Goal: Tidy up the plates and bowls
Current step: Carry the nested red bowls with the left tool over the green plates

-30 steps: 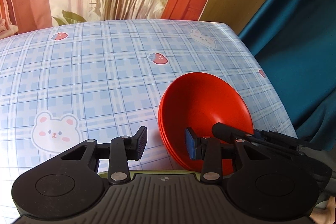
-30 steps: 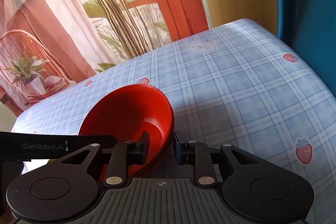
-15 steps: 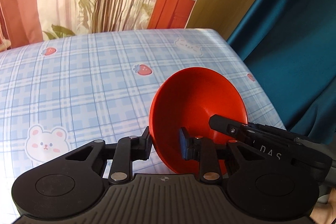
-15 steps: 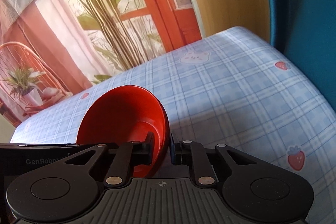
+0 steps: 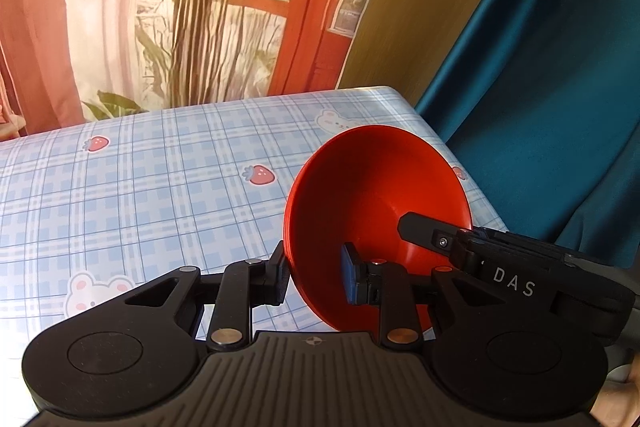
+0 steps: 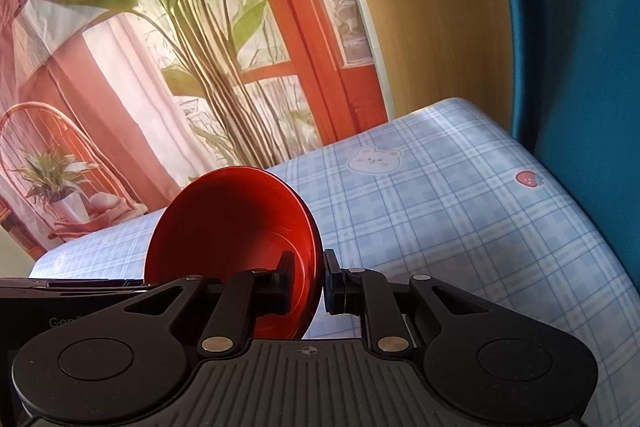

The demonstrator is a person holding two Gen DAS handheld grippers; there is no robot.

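Note:
A red bowl [image 5: 372,203] is lifted off the table and tilted on its side. My left gripper [image 5: 314,277] is shut on its left rim, one finger outside and the blue-padded finger inside. My right gripper [image 6: 308,283] is shut on the opposite rim of the same bowl [image 6: 232,227]. The right gripper's black finger [image 5: 424,231] shows inside the bowl in the left wrist view. I cannot tell whether one bowl or a nested stack is held.
The table [image 5: 160,179] carries a blue plaid cloth with bears and strawberries; it also shows in the right wrist view [image 6: 440,195]. A teal curtain [image 5: 540,87] hangs past its right edge. A printed backdrop with plants [image 6: 180,67] stands behind.
The left gripper closed on the bowl's rim. Both grippers raised the bowl off the table and tilted it more upright.

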